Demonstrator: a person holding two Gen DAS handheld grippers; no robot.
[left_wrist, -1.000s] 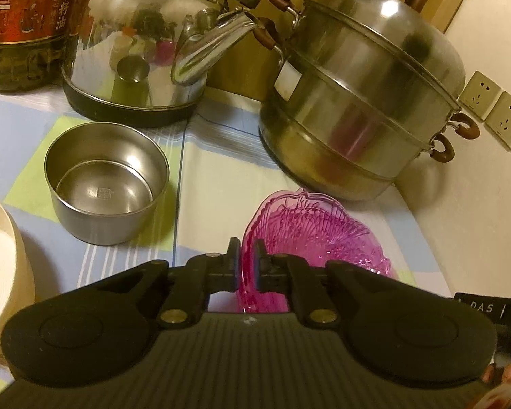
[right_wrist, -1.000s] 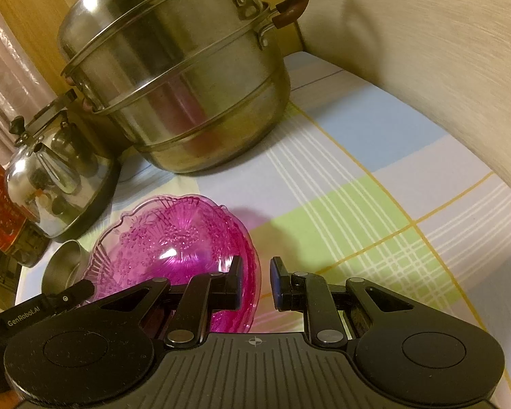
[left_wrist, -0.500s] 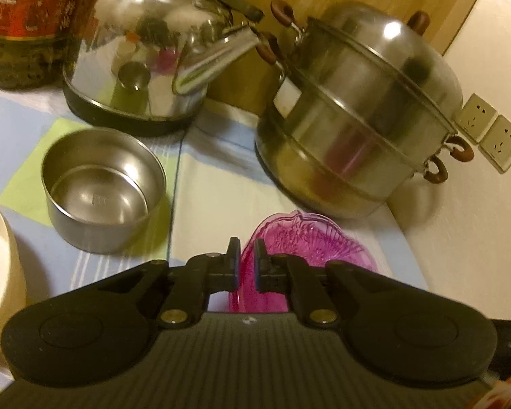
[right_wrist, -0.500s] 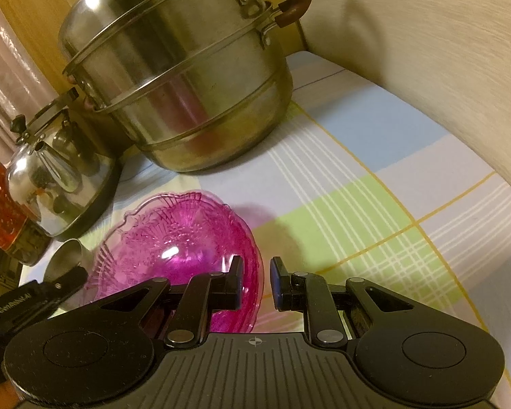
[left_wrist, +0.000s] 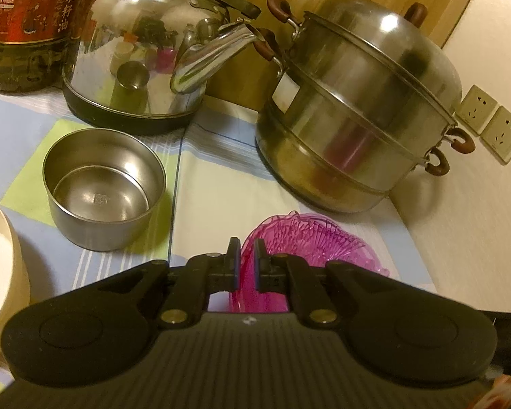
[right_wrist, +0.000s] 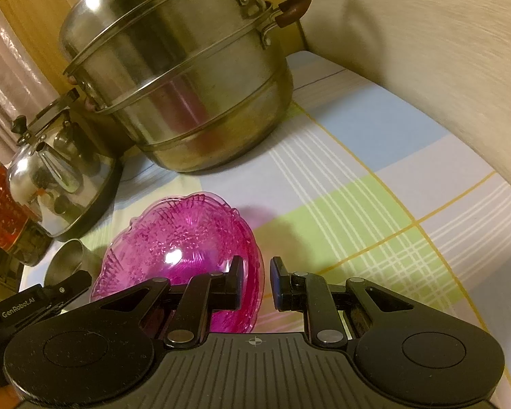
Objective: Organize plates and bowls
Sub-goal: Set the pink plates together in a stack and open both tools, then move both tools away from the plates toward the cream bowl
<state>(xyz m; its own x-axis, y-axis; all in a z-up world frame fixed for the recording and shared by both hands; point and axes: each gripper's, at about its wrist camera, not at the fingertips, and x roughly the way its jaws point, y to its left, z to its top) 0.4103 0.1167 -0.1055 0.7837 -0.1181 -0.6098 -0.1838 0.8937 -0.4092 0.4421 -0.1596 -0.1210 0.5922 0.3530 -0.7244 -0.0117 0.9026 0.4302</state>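
We count one pink glass bowl (left_wrist: 310, 238), tilted on its edge just ahead of our left gripper (left_wrist: 246, 266), whose jaws are pressed together on the bowl's rim. Our right gripper (right_wrist: 257, 284) sits beside the same bowl's other side, jaws a little apart with the rim between them; whether the pads touch it we cannot tell. Beyond the left gripper, to its left, stands one steel bowl (left_wrist: 104, 187), and one cream plate (left_wrist: 3, 259) is cut off at the frame edge. Farther ahead we see one kettle (left_wrist: 146, 51), one tiered steamer pot (left_wrist: 357, 109) and one oil bottle (left_wrist: 27, 24), cropped at the top. Two wall sockets (left_wrist: 490, 126) show on the right.
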